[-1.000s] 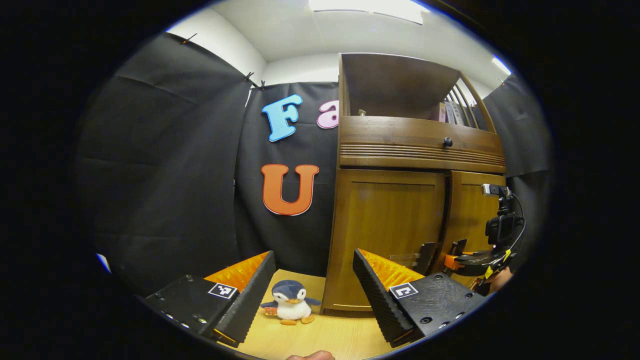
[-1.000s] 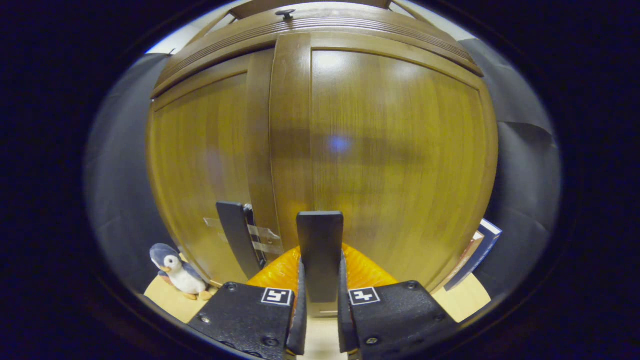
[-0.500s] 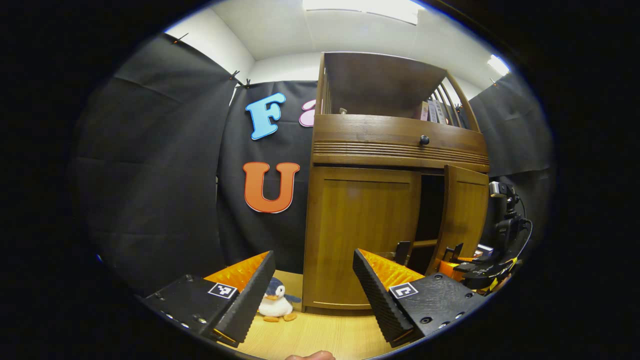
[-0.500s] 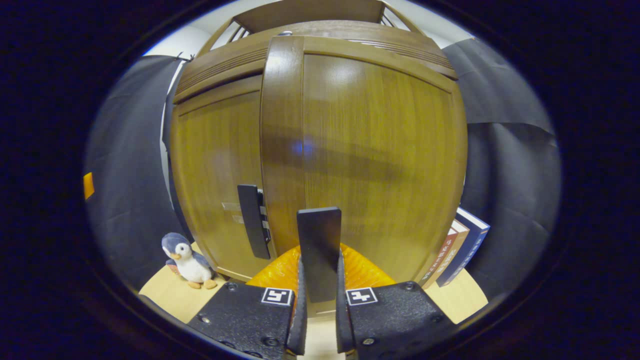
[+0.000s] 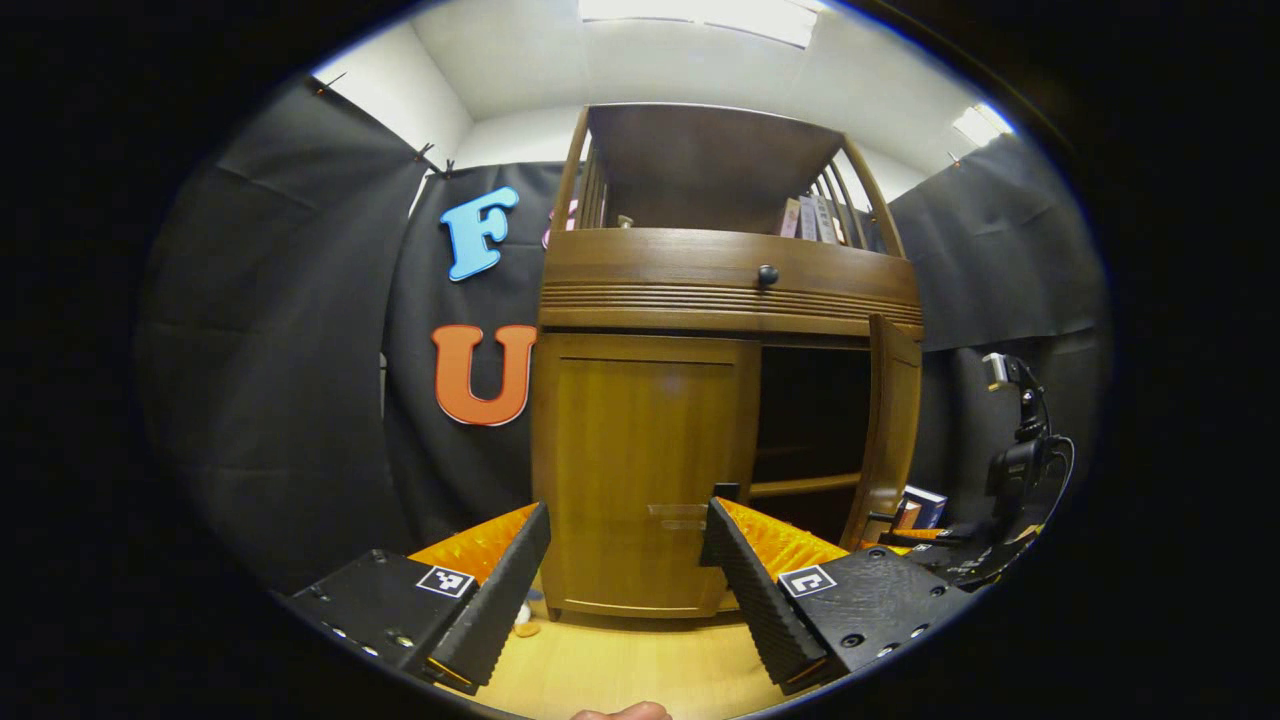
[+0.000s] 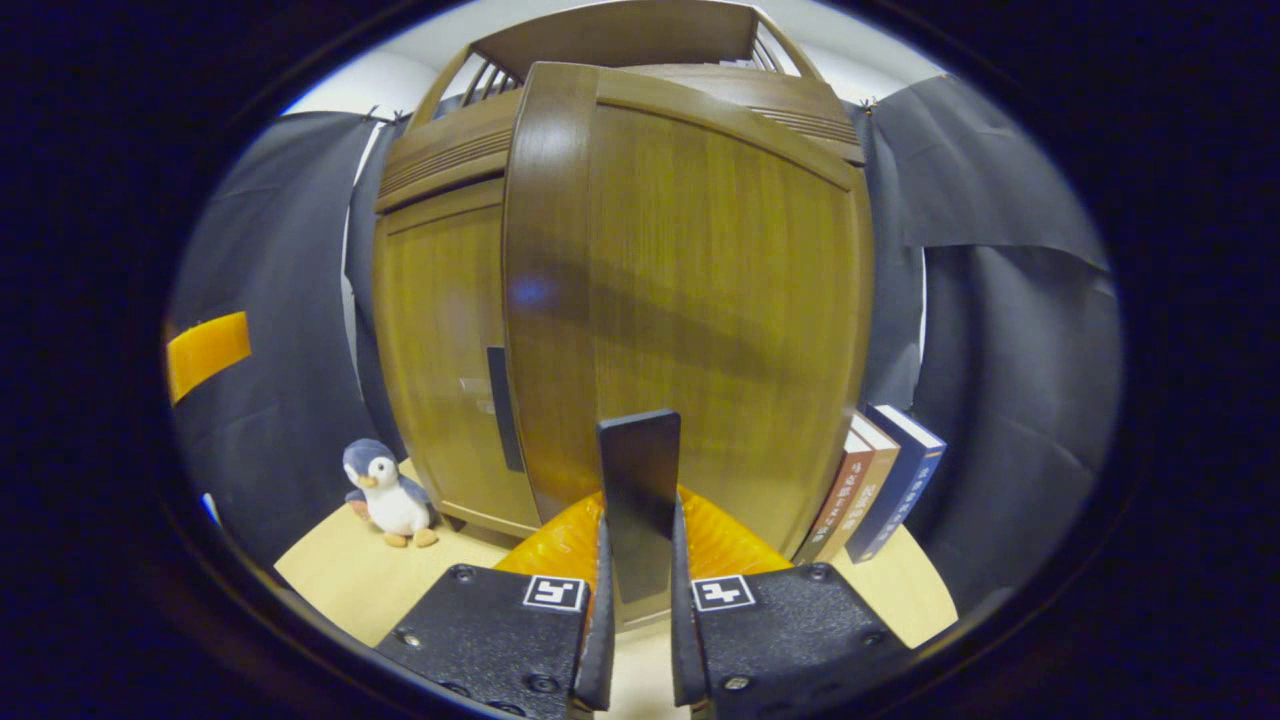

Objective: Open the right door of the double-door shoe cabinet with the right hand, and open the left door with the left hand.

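The wooden shoe cabinet (image 5: 720, 290) stands on a light wood floor. Its left door (image 5: 645, 470) is closed, with a dark handle tab (image 5: 725, 492) at its inner edge. The right door (image 5: 893, 420) is swung well out, baring a dark inside with a shelf (image 5: 805, 487). My left gripper (image 5: 625, 560) is open, short of the left door and holding nothing. In the right gripper view, my right gripper (image 6: 638, 590) is shut on the right door's handle tab (image 6: 638, 490), with the right door (image 6: 700, 300) close in front. The right gripper (image 5: 915, 537) also appears beside the open door.
A plush penguin (image 6: 390, 495) sits on the floor left of the cabinet. Upright books (image 6: 880, 480) lean behind the open right door. A drawer with a round knob (image 5: 767, 273) runs above the doors, under an open upper shelf. Black cloth walls surround everything.
The right door has swung from closed to wide open, pulled by my right gripper on its handle. My left gripper has shifted so that it now faces the left door.
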Demonstrator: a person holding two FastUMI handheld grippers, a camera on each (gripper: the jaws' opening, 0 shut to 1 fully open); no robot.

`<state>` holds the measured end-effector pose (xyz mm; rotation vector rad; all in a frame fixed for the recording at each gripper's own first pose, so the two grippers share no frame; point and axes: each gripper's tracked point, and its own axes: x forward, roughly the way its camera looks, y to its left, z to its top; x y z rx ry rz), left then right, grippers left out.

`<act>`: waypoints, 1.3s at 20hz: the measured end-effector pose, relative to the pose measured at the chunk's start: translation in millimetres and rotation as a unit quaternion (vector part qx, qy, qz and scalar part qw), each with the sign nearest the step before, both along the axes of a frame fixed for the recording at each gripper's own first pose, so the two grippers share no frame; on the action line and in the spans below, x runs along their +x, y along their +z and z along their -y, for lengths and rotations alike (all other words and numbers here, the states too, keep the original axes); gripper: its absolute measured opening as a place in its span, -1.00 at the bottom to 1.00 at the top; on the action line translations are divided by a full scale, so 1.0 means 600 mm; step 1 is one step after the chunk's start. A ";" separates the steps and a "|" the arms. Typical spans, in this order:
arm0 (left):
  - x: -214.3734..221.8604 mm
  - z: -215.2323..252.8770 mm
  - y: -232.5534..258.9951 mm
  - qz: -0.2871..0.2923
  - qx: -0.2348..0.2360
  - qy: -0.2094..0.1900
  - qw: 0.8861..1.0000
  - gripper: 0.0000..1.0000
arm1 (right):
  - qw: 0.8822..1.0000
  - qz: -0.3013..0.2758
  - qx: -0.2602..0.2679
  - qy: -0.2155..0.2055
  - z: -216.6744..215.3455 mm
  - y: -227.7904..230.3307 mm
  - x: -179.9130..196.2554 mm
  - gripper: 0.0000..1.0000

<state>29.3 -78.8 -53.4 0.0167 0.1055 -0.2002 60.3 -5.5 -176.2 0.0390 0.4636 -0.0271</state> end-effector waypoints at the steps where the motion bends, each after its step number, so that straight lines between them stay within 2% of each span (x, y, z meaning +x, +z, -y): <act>1: -0.003 0.013 0.000 -0.002 0.000 -0.006 1.000 0.89 | 1.000 0.000 -0.001 0.000 0.008 0.004 -0.011 -0.48; 5: -0.013 0.060 -0.003 -0.006 -0.002 -0.027 1.000 0.89 | 1.000 0.000 -0.005 -0.002 0.041 0.008 -0.049 -0.48; 10: -0.017 0.112 -0.006 -0.009 0.001 -0.056 0.998 0.89 | 1.000 0.000 -0.002 -0.017 0.081 0.011 -0.083 -0.57; 22: -0.024 0.198 -0.020 -0.022 0.005 -0.110 0.994 0.89 | 0.994 -0.008 -0.008 -0.105 0.196 0.018 -0.149 -0.77; 26: -0.030 0.229 -0.031 -0.033 0.007 -0.125 0.992 0.89 | 0.991 -0.038 -0.003 -0.129 0.229 -0.012 -0.174 -0.84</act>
